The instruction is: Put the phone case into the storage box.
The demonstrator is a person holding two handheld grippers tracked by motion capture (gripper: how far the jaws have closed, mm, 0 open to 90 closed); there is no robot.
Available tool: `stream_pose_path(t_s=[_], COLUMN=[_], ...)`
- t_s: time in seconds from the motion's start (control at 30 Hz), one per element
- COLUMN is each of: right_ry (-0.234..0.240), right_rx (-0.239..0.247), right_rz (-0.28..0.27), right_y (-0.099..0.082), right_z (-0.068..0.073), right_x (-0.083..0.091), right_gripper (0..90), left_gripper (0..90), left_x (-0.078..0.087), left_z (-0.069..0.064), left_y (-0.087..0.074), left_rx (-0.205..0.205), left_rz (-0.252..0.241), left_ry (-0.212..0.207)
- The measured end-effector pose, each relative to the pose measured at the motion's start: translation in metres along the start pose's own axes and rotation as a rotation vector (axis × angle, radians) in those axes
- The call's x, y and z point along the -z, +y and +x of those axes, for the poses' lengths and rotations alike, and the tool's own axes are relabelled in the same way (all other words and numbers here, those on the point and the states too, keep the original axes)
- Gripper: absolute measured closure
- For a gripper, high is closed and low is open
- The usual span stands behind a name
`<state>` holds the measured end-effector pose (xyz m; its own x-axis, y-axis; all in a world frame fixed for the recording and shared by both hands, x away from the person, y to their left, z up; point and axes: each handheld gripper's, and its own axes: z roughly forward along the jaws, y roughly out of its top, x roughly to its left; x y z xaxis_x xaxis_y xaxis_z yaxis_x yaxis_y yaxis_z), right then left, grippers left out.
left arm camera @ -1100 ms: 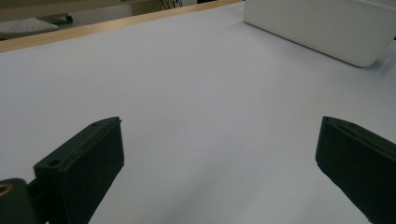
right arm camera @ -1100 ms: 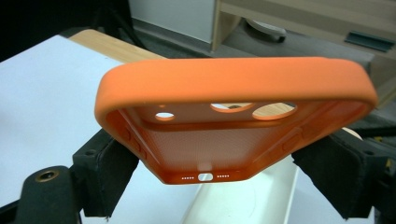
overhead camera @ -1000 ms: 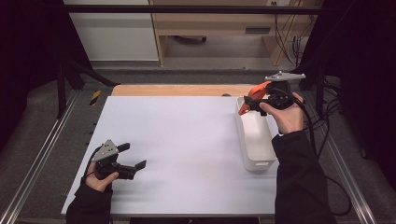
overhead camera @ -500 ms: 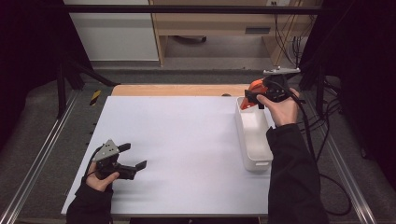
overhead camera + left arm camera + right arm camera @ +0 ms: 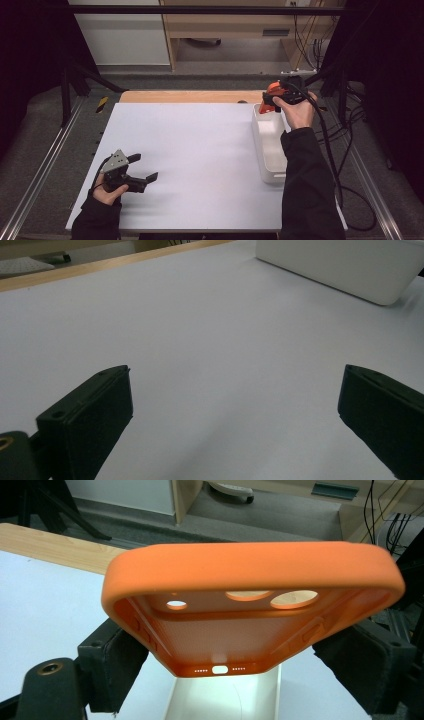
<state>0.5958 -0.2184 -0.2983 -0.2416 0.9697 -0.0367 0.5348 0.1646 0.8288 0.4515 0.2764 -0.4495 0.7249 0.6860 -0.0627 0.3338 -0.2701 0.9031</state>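
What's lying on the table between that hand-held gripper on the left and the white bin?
Nothing: between the left hand-held gripper and the white bin there is just bare white tabletop, as the high view and left gripper view both show.

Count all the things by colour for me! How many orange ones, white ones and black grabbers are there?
Orange: 1, the phone case
White: 2, the bin and the table top
Black: 2, the left gripper and the right gripper
Total: 5
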Motion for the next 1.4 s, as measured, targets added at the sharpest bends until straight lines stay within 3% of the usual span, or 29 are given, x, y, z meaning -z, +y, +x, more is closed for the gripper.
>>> stream_pose_path(t_s=[0.47,0.67,1.4], right_ry=[-0.067,-0.088,-0.124], right_rx=[-0.027,-0.048,-0.089], right_rz=[0.062,0.065,0.119], right_y=[-0.002,-0.002,-0.008], right_z=[-0.001,0.0,0.006], right_x=[-0.024,-0.034,-0.068], right_gripper=[15.7,15.6,15.5], left_gripper=[0.8,0.8,0.8], left_x=[-0.001,-0.001,-0.003], left_z=[0.0,0.0,0.001], left_y=[0.0,-0.001,-0.001], left_rx=[-0.002,-0.003,-0.009], left_rz=[0.003,0.008,0.014], left_ry=[-0.001,-0.002,-0.011])
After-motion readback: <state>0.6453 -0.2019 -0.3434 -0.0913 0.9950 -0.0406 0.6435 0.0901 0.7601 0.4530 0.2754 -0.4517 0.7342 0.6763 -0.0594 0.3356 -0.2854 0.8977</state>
